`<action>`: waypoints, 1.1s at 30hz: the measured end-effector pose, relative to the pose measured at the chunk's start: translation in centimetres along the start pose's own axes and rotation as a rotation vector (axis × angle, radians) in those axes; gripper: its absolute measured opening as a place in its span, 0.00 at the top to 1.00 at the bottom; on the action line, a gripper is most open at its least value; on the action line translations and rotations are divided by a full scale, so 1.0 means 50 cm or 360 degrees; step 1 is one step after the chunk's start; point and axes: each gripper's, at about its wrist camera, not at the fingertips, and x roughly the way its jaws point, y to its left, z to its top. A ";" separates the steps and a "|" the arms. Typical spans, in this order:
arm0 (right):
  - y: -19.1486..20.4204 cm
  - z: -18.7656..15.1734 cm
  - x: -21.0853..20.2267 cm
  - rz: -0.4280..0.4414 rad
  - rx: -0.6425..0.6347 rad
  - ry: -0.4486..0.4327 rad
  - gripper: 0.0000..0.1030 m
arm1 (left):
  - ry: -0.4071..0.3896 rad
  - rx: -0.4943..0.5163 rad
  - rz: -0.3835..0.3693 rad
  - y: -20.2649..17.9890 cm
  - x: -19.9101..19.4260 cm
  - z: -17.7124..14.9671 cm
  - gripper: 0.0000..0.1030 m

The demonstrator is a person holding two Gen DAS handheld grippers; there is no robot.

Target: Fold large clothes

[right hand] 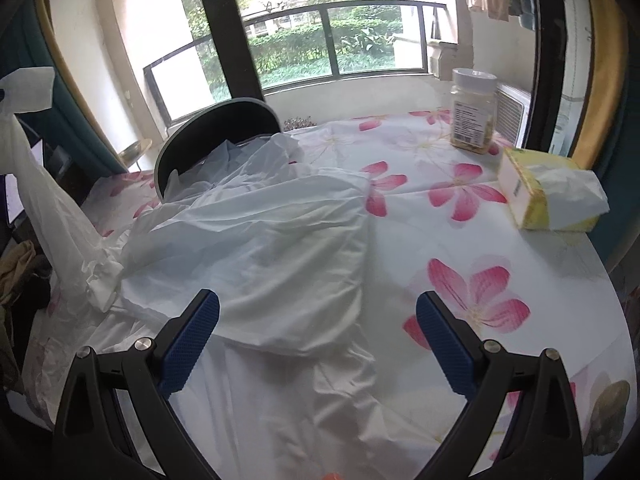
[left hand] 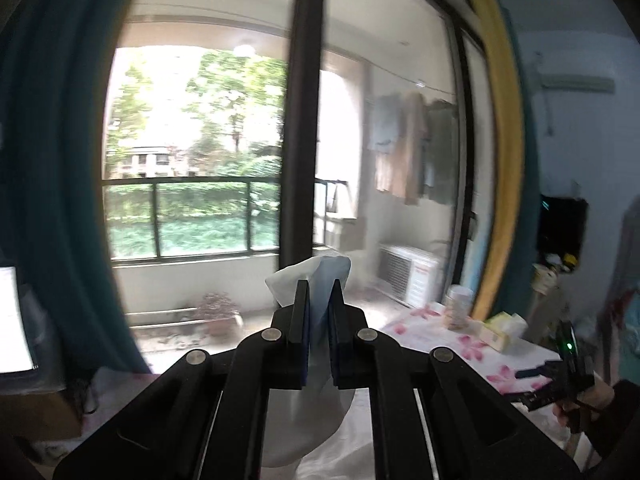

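Left wrist view
Left gripper (left hand: 319, 300): fingers pinched tight on a fold of the white garment (left hand: 308, 280); the cloth pokes out past the tips at 12 o'clock and hangs down behind them toward 6 o'clock.
Height: raised off the table, pointing at the balcony window (left hand: 200, 152).
Table (left hand: 436, 334): floral cloth, at 4 o'clock.
Jar (left hand: 458, 307): on the table at 4 o'clock, with the tissue box (left hand: 503, 330) just beside it.
Right gripper (left hand: 560, 384): at 4 o'clock near the frame edge, small and blurred.

Right wrist view
Right gripper (right hand: 318, 338): blue-padded fingers spread wide, nothing between them, hovering over the cloth.
White garment (right hand: 256, 248): rumpled across the table (right hand: 440, 232) from centre to 9 o'clock; one end rises off the table at 9 o'clock toward the upper left edge.
Chair (right hand: 216, 128): dark backrest at 11 o'clock, touching the far part of the garment.
Jar (right hand: 474, 112): upright at 1 o'clock.
Tissue box (right hand: 548, 188): at 2 o'clock, near the jar, a tissue sticking out.
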 end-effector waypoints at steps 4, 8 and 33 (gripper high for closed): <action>-0.027 -0.015 -0.017 -0.0009 0.0037 -0.0016 0.05 | 0.0071 0.0047 -0.0146 -0.059 0.058 -0.019 0.91; -0.059 -0.033 -0.033 -0.0028 0.0078 -0.0026 0.05 | 0.0172 0.0092 -0.0313 -0.130 0.121 -0.051 0.91; -0.015 -0.021 0.012 -0.0055 -0.0123 -0.0002 0.33 | 0.0904 -0.0046 -0.0191 0.019 0.197 -0.291 0.22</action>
